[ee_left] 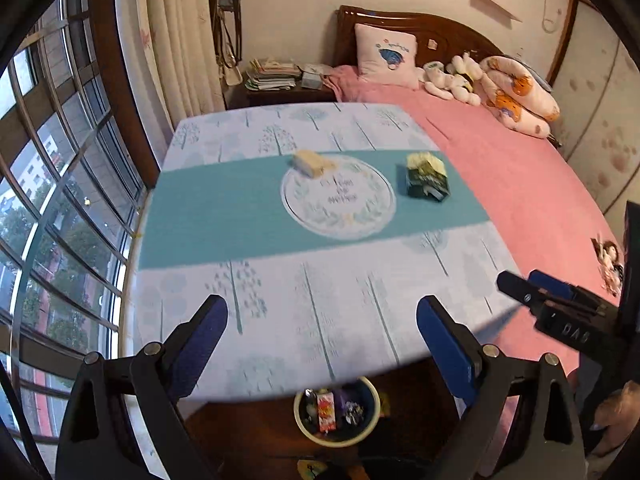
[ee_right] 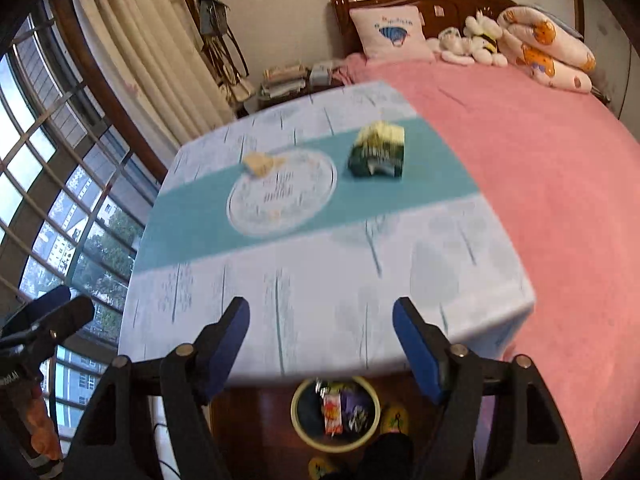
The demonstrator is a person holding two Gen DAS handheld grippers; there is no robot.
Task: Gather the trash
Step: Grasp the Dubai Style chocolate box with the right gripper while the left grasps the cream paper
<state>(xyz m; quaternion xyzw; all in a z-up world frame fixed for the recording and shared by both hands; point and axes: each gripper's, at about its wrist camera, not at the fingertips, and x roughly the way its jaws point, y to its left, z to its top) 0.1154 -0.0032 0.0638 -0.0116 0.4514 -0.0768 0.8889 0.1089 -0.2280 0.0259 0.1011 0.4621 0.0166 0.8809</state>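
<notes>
A crumpled pale yellow wrapper [ee_left: 311,162] lies at the far rim of a round printed mat on the table [ee_left: 240,220]; it also shows in the right wrist view [ee_right: 260,164]. A dark green and yellow snack bag [ee_left: 426,178] sits to its right on the teal stripe, also seen in the right wrist view [ee_right: 378,152]. A round bin [ee_left: 337,414] with several wrappers stands on the floor below the near table edge, also in the right wrist view [ee_right: 336,414]. My left gripper [ee_left: 322,344] and right gripper [ee_right: 320,340] are open and empty above the near table edge.
A pink bed [ee_left: 520,184] with a pillow and plush toys borders the table on the right. A barred window [ee_left: 48,200] and curtains are on the left. A nightstand [ee_left: 276,92] with stacked books stands behind the table.
</notes>
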